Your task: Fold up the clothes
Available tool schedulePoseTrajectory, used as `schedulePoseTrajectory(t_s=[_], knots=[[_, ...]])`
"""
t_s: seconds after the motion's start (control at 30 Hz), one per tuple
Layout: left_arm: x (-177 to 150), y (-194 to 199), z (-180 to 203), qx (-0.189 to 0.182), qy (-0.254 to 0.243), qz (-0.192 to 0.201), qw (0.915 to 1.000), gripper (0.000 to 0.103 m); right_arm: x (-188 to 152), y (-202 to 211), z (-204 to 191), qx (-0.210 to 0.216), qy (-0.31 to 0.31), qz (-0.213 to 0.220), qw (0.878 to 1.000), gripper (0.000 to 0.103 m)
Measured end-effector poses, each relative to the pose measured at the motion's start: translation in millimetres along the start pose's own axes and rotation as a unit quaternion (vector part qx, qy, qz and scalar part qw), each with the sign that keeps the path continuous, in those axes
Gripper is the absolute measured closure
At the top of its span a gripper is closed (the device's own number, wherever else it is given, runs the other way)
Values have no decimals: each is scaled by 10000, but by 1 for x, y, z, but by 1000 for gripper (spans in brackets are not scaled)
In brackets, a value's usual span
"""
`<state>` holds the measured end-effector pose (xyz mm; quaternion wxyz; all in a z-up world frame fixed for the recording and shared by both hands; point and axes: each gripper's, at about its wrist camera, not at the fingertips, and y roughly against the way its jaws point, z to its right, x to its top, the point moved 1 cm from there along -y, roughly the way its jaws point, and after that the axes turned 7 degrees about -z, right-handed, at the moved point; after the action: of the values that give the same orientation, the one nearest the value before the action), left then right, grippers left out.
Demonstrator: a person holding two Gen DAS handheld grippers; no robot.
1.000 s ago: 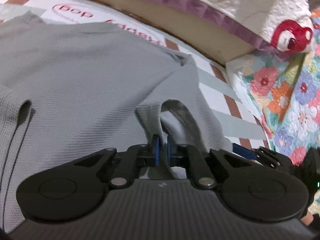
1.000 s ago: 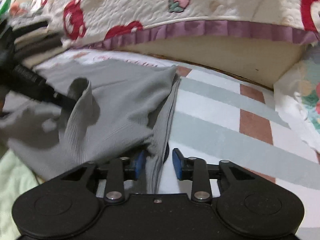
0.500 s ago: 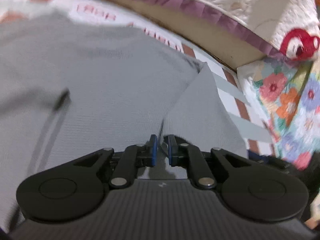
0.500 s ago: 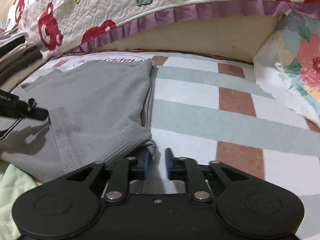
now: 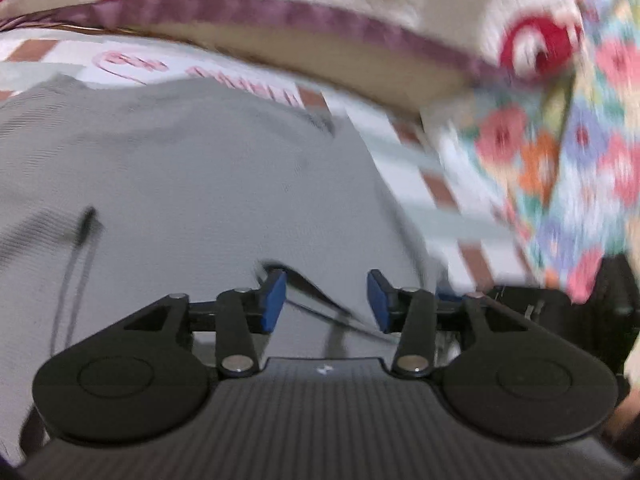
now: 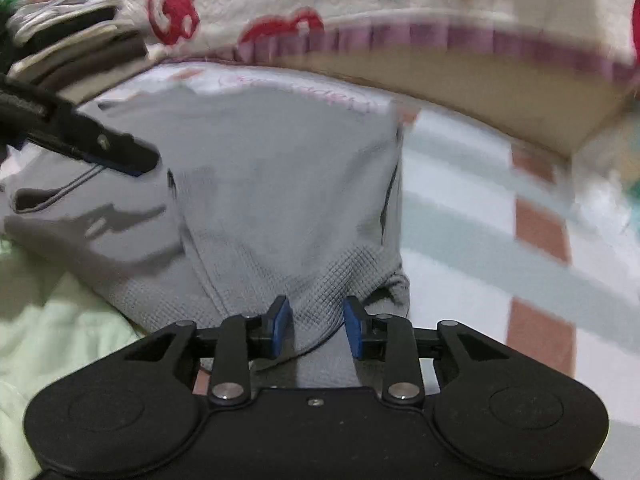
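Observation:
A grey waffle-knit garment lies spread on the striped bed sheet, its right side folded over onto the body. My left gripper hovers low over the garment's near part. Its jaws are opening, and only a loose fold edge lies under the gap, untouched by the blue pads. My right gripper is at the garment's near right corner. Its jaws are opening too, with grey fabric lying slack between them. The left gripper also shows at the upper left of the right wrist view.
A white quilt with red bears and a purple frill hangs along the far side. A floral quilt borders the right. Folded dark clothes are stacked at the far left, and a pale green cloth lies near left. Striped sheet lies to the right.
Both grippers were shut on raised grey fabric and have let go. The flap they carried now lies flat on the garment. Both views are blurred by motion.

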<state>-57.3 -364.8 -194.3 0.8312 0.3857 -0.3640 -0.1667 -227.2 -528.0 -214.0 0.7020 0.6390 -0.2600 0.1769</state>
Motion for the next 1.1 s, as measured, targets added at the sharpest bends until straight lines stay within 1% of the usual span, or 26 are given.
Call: schedulePoseTrajectory(t_s=[0.07, 0.1, 0.13, 0.17, 0.2, 0.23, 0.27, 0.3, 0.33, 0.37, 0.4, 0.47, 0.53, 0.57, 0.6, 0.67, 0.7, 0.77, 0.8, 0.83, 0.87, 0.9, 0.97, 1.0, 1.03, 1.1], knots=[[-12, -7, 8, 83, -204, -458, 9987, 53, -6, 6, -2, 82, -246, -85, 9996, 65], [-18, -7, 11, 155, -277, -565, 9979, 53, -9, 8, 1, 155, -402, -162, 9989, 65], [-24, -8, 13, 231, -346, -654, 9970, 51, -12, 10, 4, 252, -491, -263, 9981, 64], [-25, -7, 16, 243, -396, -722, 9963, 51, -13, 13, 9, 338, -634, -371, 9967, 60], [-25, -6, 16, 264, -395, -742, 9961, 51, -15, 16, 14, 432, -801, -475, 9947, 59], [-24, -4, 17, 288, -386, -755, 9960, 51, -17, 20, 22, 581, -1164, -548, 9900, 58], [-24, -4, 16, 281, -354, -772, 9960, 51, -20, 23, 29, 731, -1547, -624, 9833, 52], [-24, -4, 15, 271, -318, -789, 9960, 51, -26, 23, 39, 888, -2102, -722, 9709, 47], [-24, -2, 15, 256, -289, -793, 9961, 51, -31, 23, 47, 1047, -2657, -808, 9549, 37], [-24, -1, 15, 240, -260, -795, 9962, 51, -38, 20, 52, 1250, -3270, -813, 9332, 35], [-21, 2, 14, 230, -248, -758, 9966, 51, -45, 18, 57, 1446, -3867, -814, 9071, 35], [-12, 13, 12, 182, -208, -618, 9977, 51, -59, 12, 66, 1801, -4971, -791, 8451, 35], [-2, 36, 0, 257, -34, -273, 9993, 50, -62, 6, 62, 1816, -5382, -531, 8213, 35], [3, 48, -6, 299, 57, -96, 9995, 50, -59, 3, 58, 1729, -5473, -386, 8180, 34], [4, 67, -19, 511, 226, 98, 9984, 47, -56, 1, 55, 1644, -5554, -239, 8148, 34], [4, 103, -46, 1028, 557, 404, 9923, 45, -51, -5, 47, 1476, -5573, 101, 8170, 33], [-2, 118, -62, 1352, 761, 432, 9869, 45, -51, -6, 44, 1369, -5601, 285, 8166, 33], [-14, 147, -95, 2004, 1183, 468, 9714, 45, -50, -6, 35, 1123, -5617, 653, 8171, 33], [-25, 156, -110, 2041, 1443, 422, 9673, 45, -50, -7, 31, 998, -5601, 818, 8183, 35], [-36, 164, -124, 2034, 1711, 367, 9633, 45, -49, -6, 30, 957, -5525, 825, 8239, 49], [-48, 166, -133, 1998, 1910, 259, 9607, 45, -49, -6, 29, 917, -5448, 832, 8294, 82], [-60, 166, -141, 1957, 2098, 144, 9578, 45, -48, -6, 28, 876, -5371, 839, 8347, 90], [-79, 165, -154, 1938, 2368, -63, 9520, 45, -47, -5, 27, 793, -5215, 853, 8453, 90], [-81, 163, -154, 1937, 2352, -115, 9524, 45, -46, -5, 25, 750, -5123, 863, 8512, 90], [-83, 161, -154, 1931, 2324, -162, 9531, 45, -42, 1, 22, 689, -4919, 902, 8632, 90], [-79, 155, -147, 2031, 2106, -241, 9560, 45, -35, 10, 19, 580, -4545, 996, 8833, 90]])
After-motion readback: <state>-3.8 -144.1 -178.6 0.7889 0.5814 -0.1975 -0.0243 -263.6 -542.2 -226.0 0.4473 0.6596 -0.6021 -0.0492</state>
